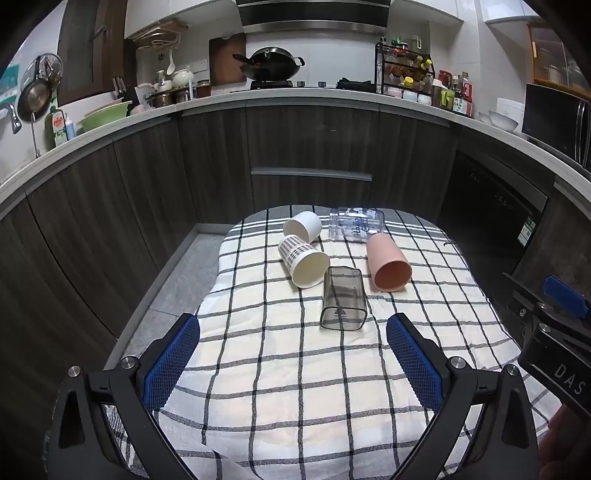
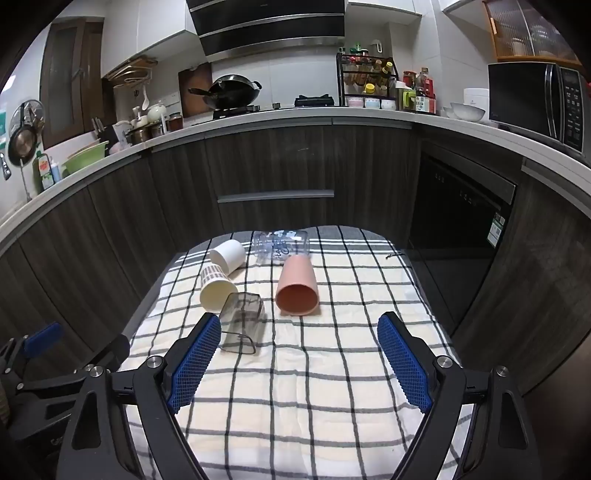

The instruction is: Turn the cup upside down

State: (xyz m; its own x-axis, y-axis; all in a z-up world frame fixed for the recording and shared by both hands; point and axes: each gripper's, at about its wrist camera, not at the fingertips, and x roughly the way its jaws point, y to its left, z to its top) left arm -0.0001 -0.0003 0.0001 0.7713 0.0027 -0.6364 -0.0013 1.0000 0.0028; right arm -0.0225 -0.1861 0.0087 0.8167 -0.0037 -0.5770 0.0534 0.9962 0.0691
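Nothing is flipped yet: all five cups, among them the pink plastic cup and the smoky square tumbler, lie on their sides mid-worktop, while left hand-held gripper and right hand-held gripper hover near, spread, empty.

Dim indoor kitchen light, brighter up top on white tiles and range hood. Checked cloth evenly lit, soft short shadows under cups. Dark cabinets swallow detail. Heavy fisheye bend, countertop curves, black vignette corners. Center sharp, edges slightly soft, mild noise.
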